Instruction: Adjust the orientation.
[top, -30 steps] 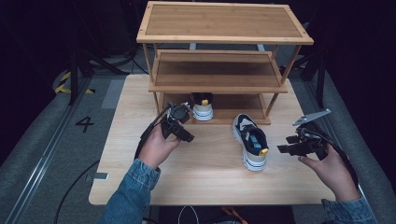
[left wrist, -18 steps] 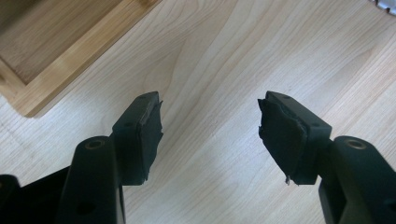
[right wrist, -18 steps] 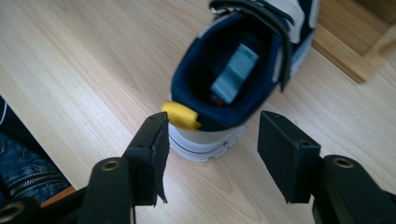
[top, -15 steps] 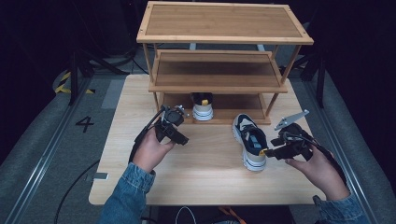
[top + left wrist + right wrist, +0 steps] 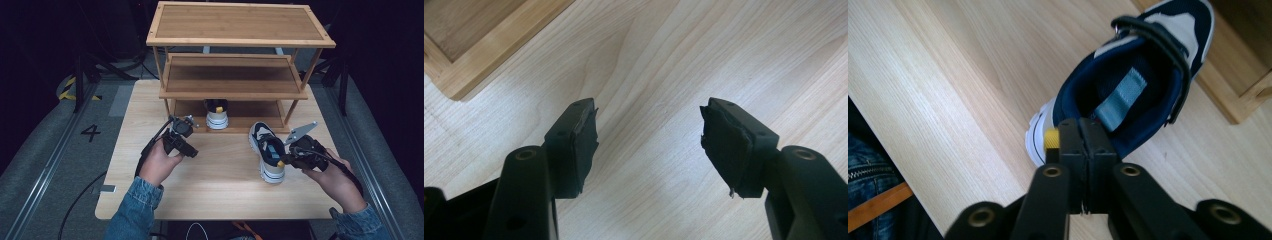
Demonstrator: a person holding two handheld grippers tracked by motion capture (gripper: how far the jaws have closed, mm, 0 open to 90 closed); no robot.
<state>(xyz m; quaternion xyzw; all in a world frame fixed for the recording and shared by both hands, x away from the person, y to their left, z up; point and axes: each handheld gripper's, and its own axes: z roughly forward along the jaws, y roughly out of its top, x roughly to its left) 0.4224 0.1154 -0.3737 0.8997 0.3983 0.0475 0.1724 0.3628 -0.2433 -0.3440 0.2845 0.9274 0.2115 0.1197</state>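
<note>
At about eight o'clock on the pale wooden table (image 5: 220,195), the left gripper (image 5: 186,137) hovered over bare wood with its jaws spread wide and nothing between them. In the left gripper view its black pads (image 5: 585,145) framed only table grain, with a corner of the bamboo three-tier shoe rack (image 5: 489,47) at eleven o'clock. It was probably held idle there, clear of the work.

The rack (image 5: 240,40) stood at the table's twelve o'clock side. On its bottom shelf, near the middle, sat a white, navy and yellow sneaker (image 5: 216,114), heel toward the person; this looked like the pair's parking spot.

At four o'clock on the table, just in front of the rack's right leg, lay the second navy and white strap sneaker (image 5: 267,150), toe toward the rack and heel toward the person. The right gripper (image 5: 286,159) met it at the heel. In the right gripper view the jaws stood pressed together on the heel collar (image 5: 1083,145), beside the yellow heel tab (image 5: 1051,139), one jaw apparently inside the opening. That grip seemed chosen because the collar is a thin, firm edge for lifting the shoe toward the shelf.
</note>
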